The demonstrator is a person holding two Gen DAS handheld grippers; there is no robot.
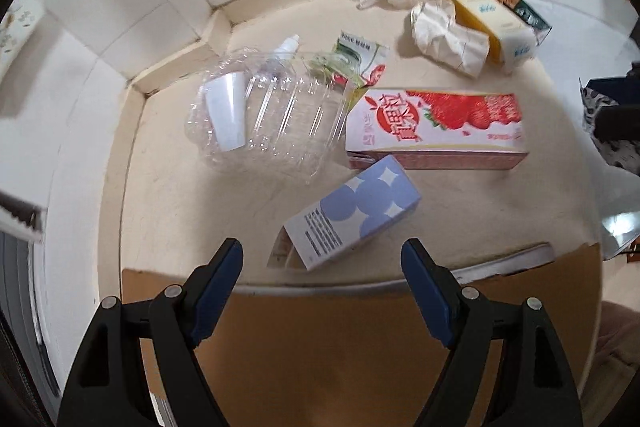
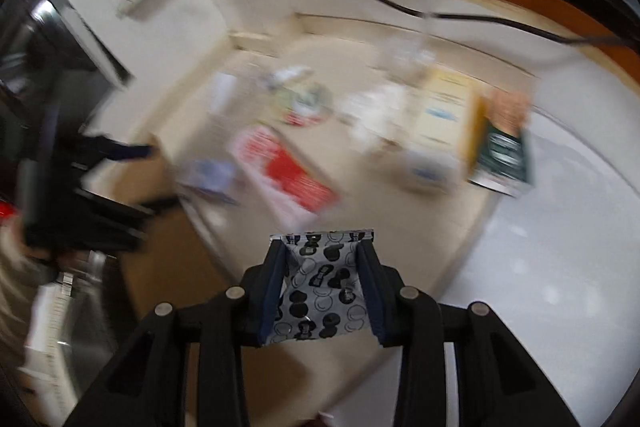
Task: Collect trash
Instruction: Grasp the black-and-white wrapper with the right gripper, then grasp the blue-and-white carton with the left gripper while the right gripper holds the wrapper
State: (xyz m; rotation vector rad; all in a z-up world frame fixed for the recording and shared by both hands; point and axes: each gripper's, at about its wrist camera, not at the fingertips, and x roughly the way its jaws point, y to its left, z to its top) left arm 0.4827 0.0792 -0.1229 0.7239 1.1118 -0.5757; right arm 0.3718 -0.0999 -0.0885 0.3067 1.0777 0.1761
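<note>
At the bottom of your right wrist view, your right gripper (image 2: 323, 247) pinches a grey packet (image 2: 318, 283) printed with black cartoon shapes; everything beyond is smeared, though a dark green carton (image 2: 502, 159) seems to stand at right. Your left gripper (image 1: 322, 255) hangs with jaws wide apart and nothing between them, just below a blue-and-white carton (image 1: 352, 211). A strawberry carton (image 1: 434, 127) and a crushed clear bottle (image 1: 272, 111) lie mid-frame on the cream surface (image 1: 180, 211).
</note>
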